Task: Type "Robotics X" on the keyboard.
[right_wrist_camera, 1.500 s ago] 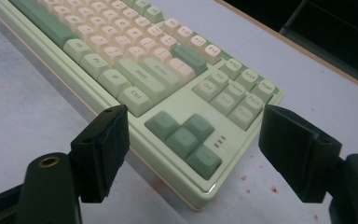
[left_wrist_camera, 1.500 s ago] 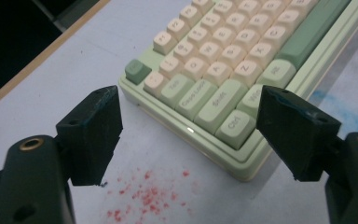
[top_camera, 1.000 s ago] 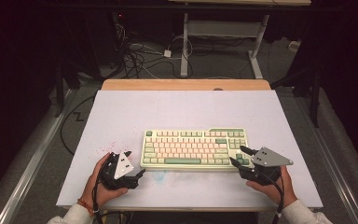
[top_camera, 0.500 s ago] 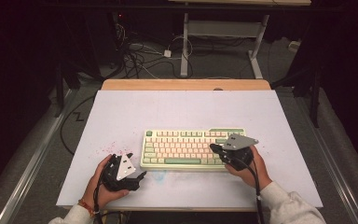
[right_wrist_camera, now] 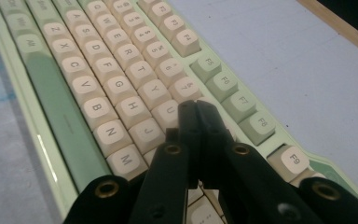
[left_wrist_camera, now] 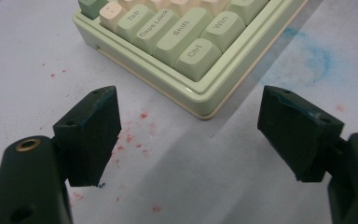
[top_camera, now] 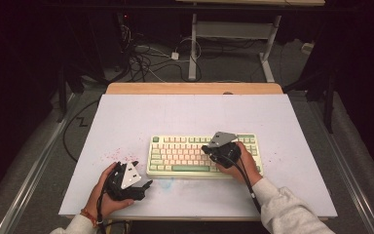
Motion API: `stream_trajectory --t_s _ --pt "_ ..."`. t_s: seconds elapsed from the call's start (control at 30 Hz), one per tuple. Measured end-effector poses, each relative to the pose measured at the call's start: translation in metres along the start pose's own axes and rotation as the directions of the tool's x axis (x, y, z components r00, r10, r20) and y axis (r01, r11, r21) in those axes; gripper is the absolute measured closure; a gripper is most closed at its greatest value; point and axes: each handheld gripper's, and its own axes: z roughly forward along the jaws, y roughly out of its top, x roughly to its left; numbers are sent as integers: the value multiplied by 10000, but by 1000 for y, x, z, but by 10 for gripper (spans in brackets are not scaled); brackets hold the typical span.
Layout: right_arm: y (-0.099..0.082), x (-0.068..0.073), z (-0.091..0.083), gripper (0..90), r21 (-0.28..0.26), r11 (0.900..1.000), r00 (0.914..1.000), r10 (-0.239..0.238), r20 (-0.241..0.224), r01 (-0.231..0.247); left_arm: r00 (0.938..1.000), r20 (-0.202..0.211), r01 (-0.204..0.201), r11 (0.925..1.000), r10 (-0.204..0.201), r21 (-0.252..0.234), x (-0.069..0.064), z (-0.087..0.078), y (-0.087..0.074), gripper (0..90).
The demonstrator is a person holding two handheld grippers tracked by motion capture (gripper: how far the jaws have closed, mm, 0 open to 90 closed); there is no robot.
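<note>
Now, high view, right claw: the right gripper [top_camera: 208, 148] sits over the right half of the keyboard [top_camera: 175, 155], jaws clenched together with nothing between them, tips pointing left across the key rows.
High view, left claw: the left gripper [top_camera: 143, 181] rests on the table [top_camera: 136, 117] just off the keyboard's near-left corner, jaws spread, grasping nothing.
High view, room to move: beyond both claws lies a wide bare stretch of white table up to the wooden far edge [top_camera: 195, 88]; to the right of the right claw there is open surface out to the table's side edge; the near edge runs close behind both hands.
Left gripper view, claw: released, the two black pads [left_wrist_camera: 93, 126] stand well apart with bare table between them.
Left gripper view, keyboard: its corner [left_wrist_camera: 205, 109] with the Ctrl, Shift and Caps Lock keys lies just ahead of the pads, a little toward the right-hand pad, not touching either.
Left gripper view, surface: red specks [left_wrist_camera: 135, 135] dot the table near the left-hand pad; a blue smudge [left_wrist_camera: 317, 56] lies beyond the right-hand pad.
Right gripper view, claw: clenched, jaws meeting in one point, empty.
Right gripper view, keyboard: the closed tips [right_wrist_camera: 193, 106] hang right at the U and 7 keys; whether they touch a key I cannot tell.
Right gripper view, edges: the green function row [right_wrist_camera: 233, 93] runs to the right of the tips, then clear table to the wooden edge [right_wrist_camera: 340, 28]; the space bar [right_wrist_camera: 56, 102] lies to their left.
</note>
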Motion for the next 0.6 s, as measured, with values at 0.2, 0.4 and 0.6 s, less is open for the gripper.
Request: stream_trajectory --t_s 0.2,0.4,0.6 --pt "0 1 9 900 206 9998 10000 -6 100 4 9999 85 -80 10000 80 -22 -1 0 1 200" --pt "7 4 13 900 824 9962 9996 -277 -91 283 9999 126 0 10000 1 -15 0 0 1 200" --pt "6 -1 1 892 88 9998 9998 180 -12 -180 9999 115 -50 10000 51 -30 0 -1 1 200"
